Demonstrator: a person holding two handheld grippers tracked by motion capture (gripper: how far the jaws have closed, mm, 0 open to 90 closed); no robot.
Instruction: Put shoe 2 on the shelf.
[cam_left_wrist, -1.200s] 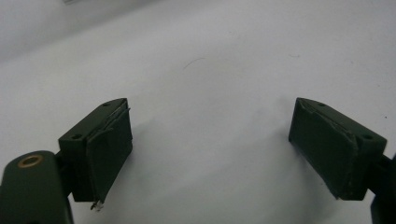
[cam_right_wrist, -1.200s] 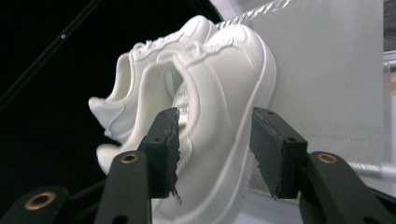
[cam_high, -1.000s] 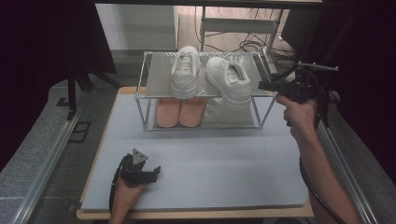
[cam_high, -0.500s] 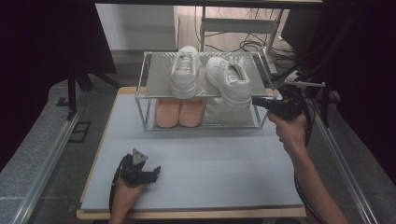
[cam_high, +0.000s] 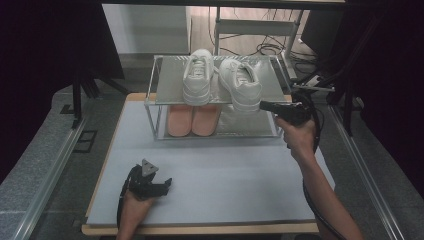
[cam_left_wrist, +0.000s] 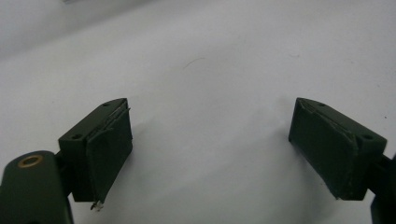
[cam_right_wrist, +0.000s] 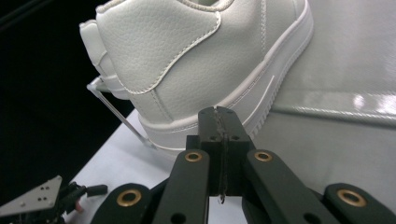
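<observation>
At the lower left of the high view I keep my left gripper (cam_high: 159, 184) low on the grey mat (cam_high: 225, 180), and in the left gripper view its jaws stand wide apart with only bare mat between them. Further up, at the right of the middle, my right gripper (cam_high: 264, 106) points left toward the heel of the right white sneaker (cam_high: 241, 83). In the right gripper view its jaws have just been closing and now press flat together with nothing between them, the tips very near the sole of this sneaker (cam_right_wrist: 196, 65). The shoe sits on the top shelf of the metal rack (cam_high: 167, 89), beside the left white sneaker (cam_high: 197, 76); a pair of pink soles (cam_high: 192, 120) lies on the lower shelf.
</observation>
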